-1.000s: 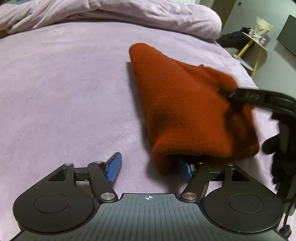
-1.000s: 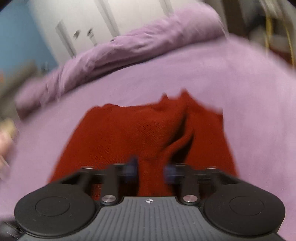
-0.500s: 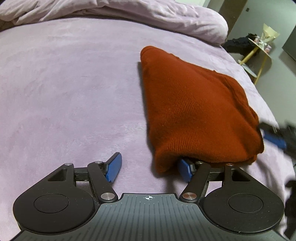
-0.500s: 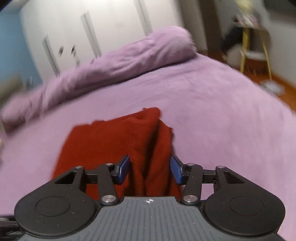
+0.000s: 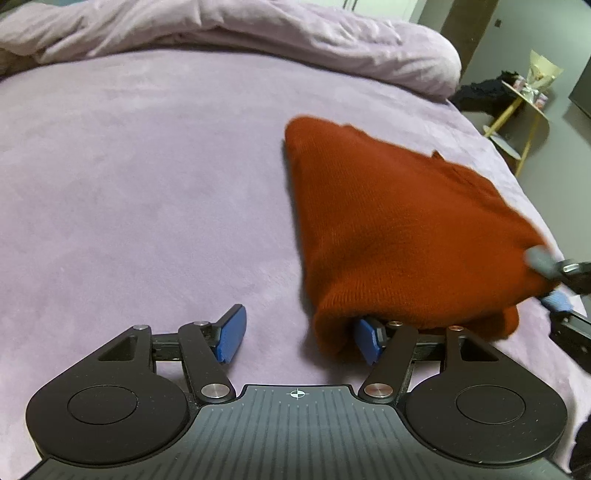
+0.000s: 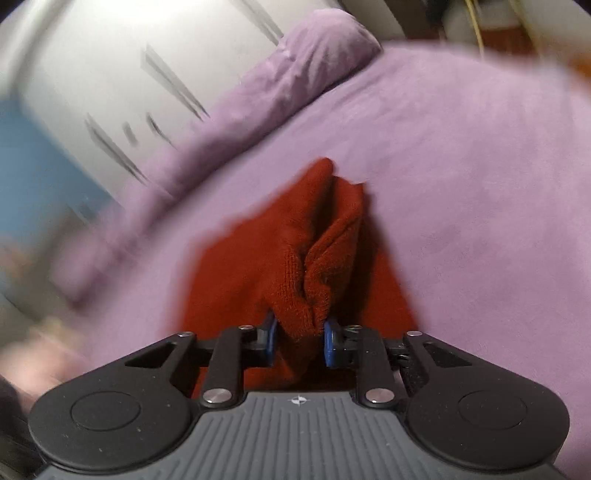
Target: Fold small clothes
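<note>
One red knitted garment (image 5: 402, 229) lies folded on the one lilac bed cover (image 5: 147, 184), and I take that garment as my landmark

Left gripper (image 5: 299, 334) sits at the garment's near edge. I count two blue pads: one (image 5: 232, 334) stands clear on bare cover to the left of the garment, the other (image 5: 367, 341) is tucked under the garment's near fold. Jaws wide, pressing nothing

Right gripper (image 6: 300, 338) comes in at the garment's near right corner; in the left view it shows there as a blurred tip (image 5: 557, 284). Its jaws have just been closing, narrow now, with a bunched ridge of the red knit pinched between its two blue pads (image 6: 271, 338). From the right view the cloth rises in two puckered folds ahead of the pads

Beyond the garment, one rumpled lilac duvet (image 5: 258, 29) runs along the far side of the bed. Past the garment's far right, one small yellow-legged side table (image 5: 524, 107) stands on the floor
</note>
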A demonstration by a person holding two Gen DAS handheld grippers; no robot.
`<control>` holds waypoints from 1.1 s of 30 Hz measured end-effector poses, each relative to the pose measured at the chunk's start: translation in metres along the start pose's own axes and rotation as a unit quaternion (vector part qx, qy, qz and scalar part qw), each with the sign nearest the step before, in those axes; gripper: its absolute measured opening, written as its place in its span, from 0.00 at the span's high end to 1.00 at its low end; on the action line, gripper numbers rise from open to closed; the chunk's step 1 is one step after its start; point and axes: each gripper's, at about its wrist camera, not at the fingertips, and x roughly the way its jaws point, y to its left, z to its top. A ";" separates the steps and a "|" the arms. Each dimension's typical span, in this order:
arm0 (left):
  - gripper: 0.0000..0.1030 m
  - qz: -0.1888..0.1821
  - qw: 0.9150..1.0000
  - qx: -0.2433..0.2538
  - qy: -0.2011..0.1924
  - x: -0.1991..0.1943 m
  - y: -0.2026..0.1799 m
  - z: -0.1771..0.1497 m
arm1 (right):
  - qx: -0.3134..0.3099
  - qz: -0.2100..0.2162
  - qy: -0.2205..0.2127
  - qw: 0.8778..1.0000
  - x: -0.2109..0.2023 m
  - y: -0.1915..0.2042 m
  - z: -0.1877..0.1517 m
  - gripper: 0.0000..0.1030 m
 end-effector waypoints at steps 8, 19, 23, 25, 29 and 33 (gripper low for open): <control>0.32 -0.006 1.000 0.010 0.025 0.005 -0.001 -0.009 | 0.052 -0.036 0.008 0.998 0.004 -0.051 -0.008 0.79; 0.33 0.024 0.999 0.031 -0.011 -0.037 0.026 0.004 | -0.135 -0.149 -0.016 0.979 -0.011 0.001 -0.001 0.71; 0.33 0.007 1.000 -0.001 -0.015 -0.033 0.025 0.023 | -0.183 -0.210 -0.072 0.958 -0.020 0.026 0.003 0.71; 0.32 -0.017 1.000 -0.009 -0.022 -0.027 0.016 0.035 | -0.197 -0.167 -0.068 0.964 -0.012 0.040 0.008 0.71; 0.30 -0.011 0.999 -0.013 -0.030 0.001 -0.012 0.063 | -0.263 -0.131 -0.030 0.955 0.038 0.075 0.017 0.71; 0.30 0.018 0.999 0.018 -0.035 0.038 -0.043 0.084 | -0.291 -0.148 0.001 0.945 0.093 0.086 0.029 0.72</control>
